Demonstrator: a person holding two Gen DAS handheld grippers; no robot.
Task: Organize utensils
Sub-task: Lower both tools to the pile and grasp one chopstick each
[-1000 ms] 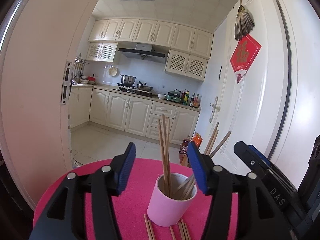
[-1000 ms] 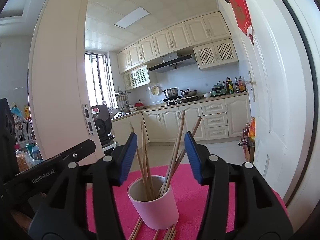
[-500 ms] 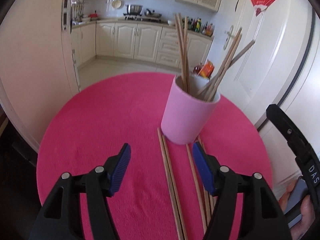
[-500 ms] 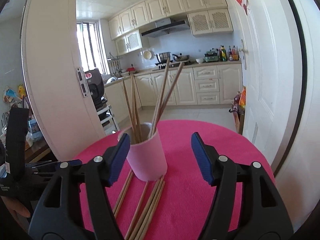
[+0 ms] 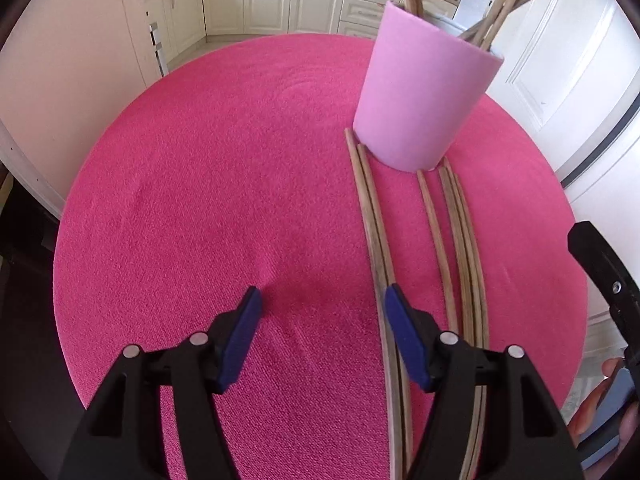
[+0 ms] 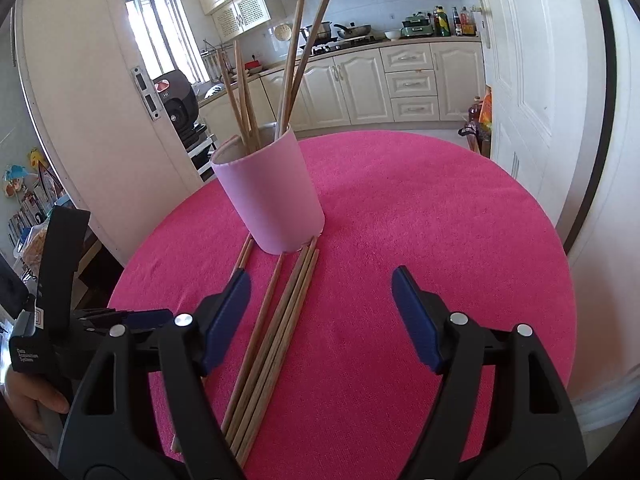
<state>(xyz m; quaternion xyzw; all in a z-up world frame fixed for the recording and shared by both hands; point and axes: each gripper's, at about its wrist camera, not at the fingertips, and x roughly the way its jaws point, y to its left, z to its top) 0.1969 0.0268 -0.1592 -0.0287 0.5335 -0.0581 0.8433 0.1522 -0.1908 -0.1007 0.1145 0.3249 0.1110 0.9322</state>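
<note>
The left hand-held gripper [image 5: 322, 304] hangs wide open and empty over bare pink desk [image 5: 200, 180]; loose chopsticks [image 5: 448, 240] lie at its three o'clock, running up to the pink cup [image 5: 420, 100] at one o'clock. The right hand-held gripper [image 6: 320, 292], its jaws just opening, grips nothing; chopsticks lie between them.

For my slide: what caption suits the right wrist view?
Open right tongs above loose chopsticks lying before a pink cup.
</note>
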